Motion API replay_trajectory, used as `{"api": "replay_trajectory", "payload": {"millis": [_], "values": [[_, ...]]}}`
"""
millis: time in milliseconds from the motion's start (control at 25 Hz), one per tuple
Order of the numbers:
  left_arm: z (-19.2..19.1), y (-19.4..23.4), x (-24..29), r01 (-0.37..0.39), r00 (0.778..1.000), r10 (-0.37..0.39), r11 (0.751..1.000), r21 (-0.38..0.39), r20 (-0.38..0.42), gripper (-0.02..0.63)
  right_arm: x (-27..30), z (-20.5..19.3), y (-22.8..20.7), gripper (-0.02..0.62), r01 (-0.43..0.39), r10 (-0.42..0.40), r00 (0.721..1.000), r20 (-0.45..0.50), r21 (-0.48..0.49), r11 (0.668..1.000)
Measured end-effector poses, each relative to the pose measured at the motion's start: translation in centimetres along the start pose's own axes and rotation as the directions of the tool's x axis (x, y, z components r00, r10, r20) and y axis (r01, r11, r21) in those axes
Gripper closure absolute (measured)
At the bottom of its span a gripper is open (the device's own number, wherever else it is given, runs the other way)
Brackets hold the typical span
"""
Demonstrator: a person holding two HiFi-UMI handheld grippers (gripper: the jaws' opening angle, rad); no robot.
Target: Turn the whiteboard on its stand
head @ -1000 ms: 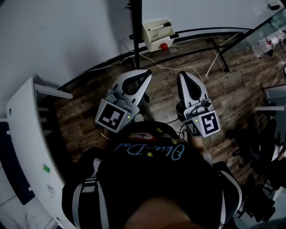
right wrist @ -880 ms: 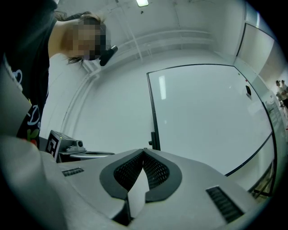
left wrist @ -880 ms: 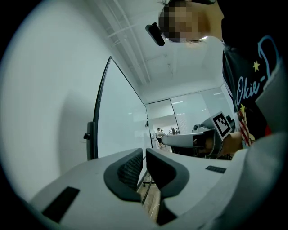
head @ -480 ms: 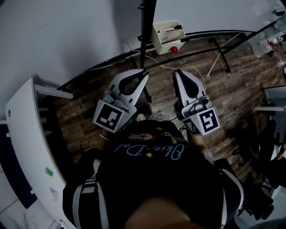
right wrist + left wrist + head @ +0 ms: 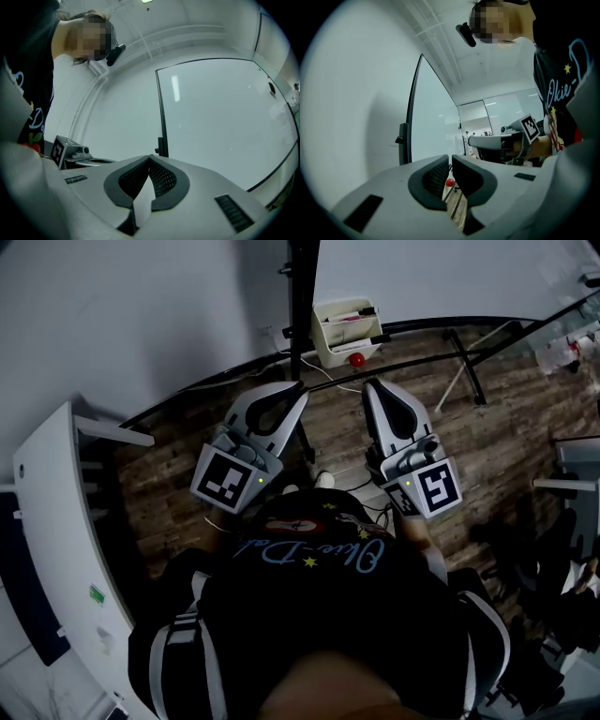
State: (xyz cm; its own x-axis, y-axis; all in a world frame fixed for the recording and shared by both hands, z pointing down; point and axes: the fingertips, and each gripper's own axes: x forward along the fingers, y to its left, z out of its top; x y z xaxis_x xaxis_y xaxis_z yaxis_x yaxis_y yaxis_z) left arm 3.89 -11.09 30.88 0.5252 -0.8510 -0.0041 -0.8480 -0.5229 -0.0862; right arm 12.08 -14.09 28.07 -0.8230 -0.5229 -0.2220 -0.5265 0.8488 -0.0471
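The whiteboard (image 5: 220, 122) stands upright ahead, its black frame edge (image 5: 410, 117) carrying a clamp knob. In the head view the stand's black post (image 5: 300, 296) rises at top centre, with a beige marker tray (image 5: 345, 322) and a red ball (image 5: 356, 359) beside it. My left gripper (image 5: 298, 388) points at the post's foot, a little short of it. Its jaws (image 5: 450, 158) stand a narrow slit apart with nothing between them. My right gripper (image 5: 372, 387) is alongside, below the tray, its tips (image 5: 150, 158) touching and empty.
A white cabinet (image 5: 56, 521) curves along the left. A thin cable (image 5: 328, 376) lies on the wood floor by the stand's black base bars (image 5: 469, 357). Dark chairs (image 5: 534, 540) and a table edge (image 5: 572, 442) crowd the right side.
Both grippers have drawn nearer to the stand's post and tray. The left jaws show a small gap now.
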Motion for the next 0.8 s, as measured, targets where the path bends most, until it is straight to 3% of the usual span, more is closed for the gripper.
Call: {"api": "replay_trajectory", "payload": {"millis": [480,800], "values": [[-0.4,-0.6,4.6,-0.022,1.0,0.022,1.0,0.002,-0.013,0.554,0.1,-0.8,-3.1,0.575,-0.062,0.062,0.998,0.016,0.028,0.998],[-0.6,1.7,5.4,-0.024,1.0,0.024,1.0,-0.013,-0.005,0.552,1.7,-1.2,-3.5,0.575,-0.066,0.065,0.998,0.02,0.022,0.998]]}}
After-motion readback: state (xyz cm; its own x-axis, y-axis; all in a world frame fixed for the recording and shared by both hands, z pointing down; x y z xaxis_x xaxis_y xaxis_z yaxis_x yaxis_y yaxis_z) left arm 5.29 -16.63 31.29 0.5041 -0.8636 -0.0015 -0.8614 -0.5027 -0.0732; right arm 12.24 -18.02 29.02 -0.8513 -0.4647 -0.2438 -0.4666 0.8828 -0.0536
